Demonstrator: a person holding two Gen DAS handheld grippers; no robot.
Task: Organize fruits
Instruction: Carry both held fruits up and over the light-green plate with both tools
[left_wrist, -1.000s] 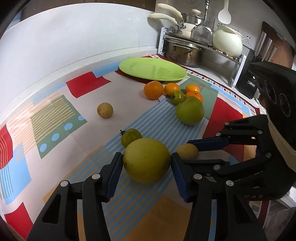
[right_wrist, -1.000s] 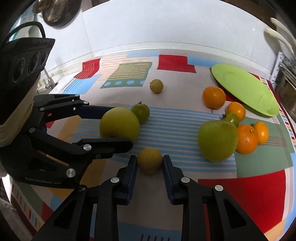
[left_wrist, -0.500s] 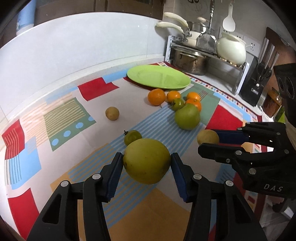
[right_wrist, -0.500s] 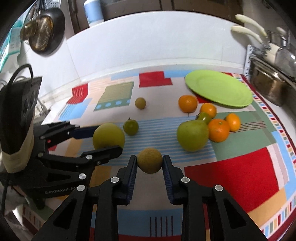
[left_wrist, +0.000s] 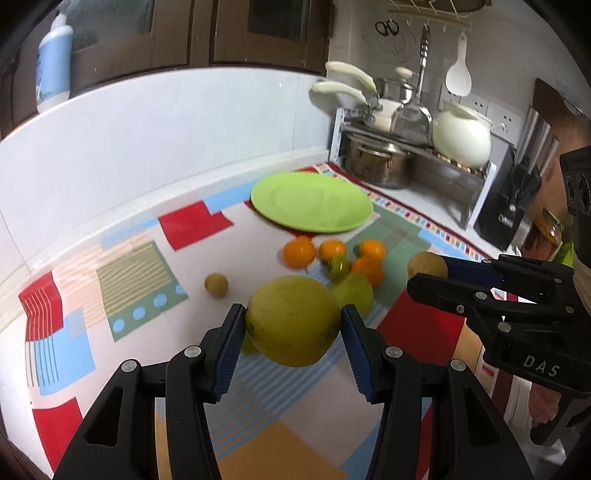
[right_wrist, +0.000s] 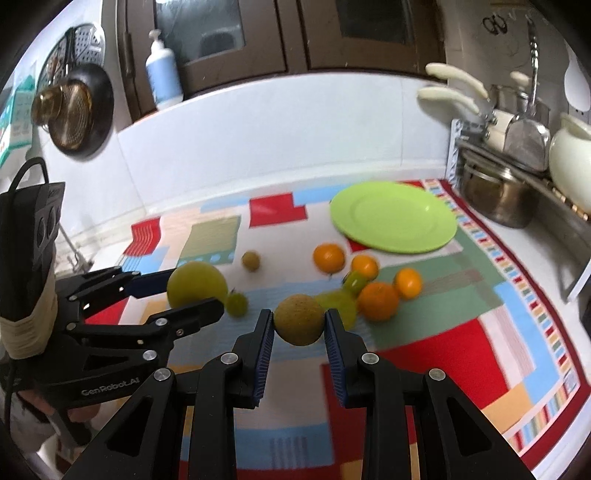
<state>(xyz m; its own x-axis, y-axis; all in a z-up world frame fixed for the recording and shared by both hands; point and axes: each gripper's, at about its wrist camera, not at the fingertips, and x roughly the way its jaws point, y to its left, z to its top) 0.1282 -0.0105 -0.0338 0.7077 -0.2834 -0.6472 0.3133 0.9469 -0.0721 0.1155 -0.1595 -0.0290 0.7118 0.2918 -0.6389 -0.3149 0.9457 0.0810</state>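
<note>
Blue-padded left gripper (left_wrist: 292, 328) clamped on large yellow-green fruit (left_wrist: 292, 320), pads pressing both sides, fruit lifted clear of the patchwork tablecloth (left_wrist: 122, 280). Right gripper (right_wrist: 299, 319) clamped on small brownish-yellow round fruit (right_wrist: 299, 319), pads touching both sides, also off the cloth. In the left wrist view the right gripper shows at the right edge, its small fruit at the fingertips; in the right wrist view the left gripper sits at the left with the large fruit. On the cloth: lime-green plate (right_wrist: 393, 222) lying bare toward the back, near the pot rack (right_wrist: 517, 173). Just in front of the plate a loose cluster: four oranges (right_wrist: 328, 256), one small green fruit (right_wrist: 355, 282) among them, one big green fruit (right_wrist: 338, 304) partly hidden behind the right gripper's fruit, blurred. Small brownish fruit (right_wrist: 251, 260) alone, well apart to the left of the cluster. Small green fruit with stem (right_wrist: 236, 302) just beside the left gripper's finger in the right view. Steel pot (left_wrist: 376, 162) and white kettle (left_wrist: 461, 138) on the rack, back right. Pump bottle (right_wrist: 163, 75) on the ledge above the white backsplash. Pans (right_wrist: 74, 110) hanging at far left.
</note>
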